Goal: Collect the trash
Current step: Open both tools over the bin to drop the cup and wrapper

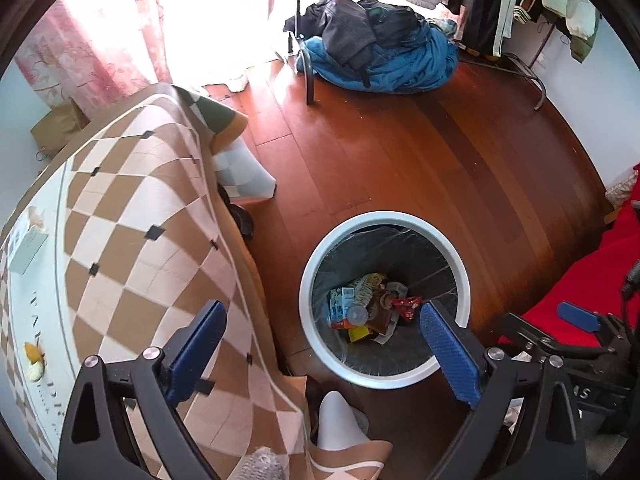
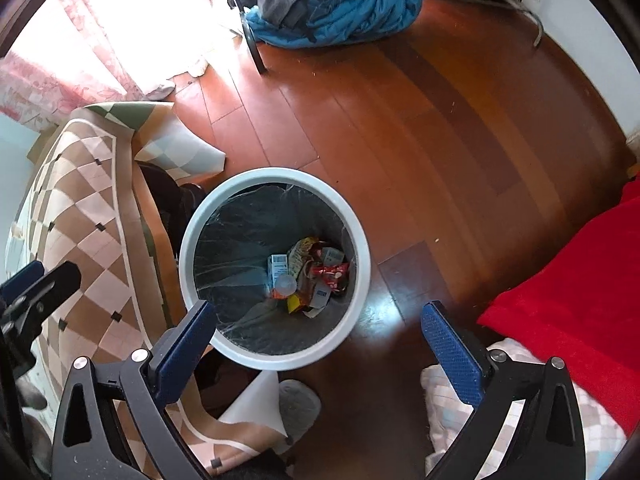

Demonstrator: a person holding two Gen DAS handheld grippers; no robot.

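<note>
While both grippers hang over the floor pointing steeply down, I read the one relation that matters: the trash bin (image 2: 274, 268) lies at about eleven o'clock from the right gripper (image 2: 318, 332) in its own view, with that gripper's left pad over the near rim. From the left gripper (image 1: 322, 334) the same bin sits at about one o'clock, its right pad overlapping the rim on the near right side. Neither is centred over the opening; I judge the right gripper slightly nearer the bin's middle, though it is close.

Both grippers have their jaws spread wide, and nothing is between the pads of either; I have hold of nothing.

The bin is round, so it offers no long axis to line up with. It stands upright on the wooden floor (image 2: 420, 140), lined with a dark bag, just beside the checked tablecloth (image 1: 132, 208) at its nine o'clock.

Counting: one bin, two grippers. Inside, the litter (image 2: 306, 274) is a loose heap at the bottom; I make out a small carton, a red wrapper, a yellow wrapper and a clear round lid or cup, perhaps six or seven pieces, but they overlap too much for a firm count.

On the tabletop at the left view's eight o'clock lies one small yellowish scrap (image 1: 34, 360), which I judge a likely next pickup, nearer the left hand.
</note>
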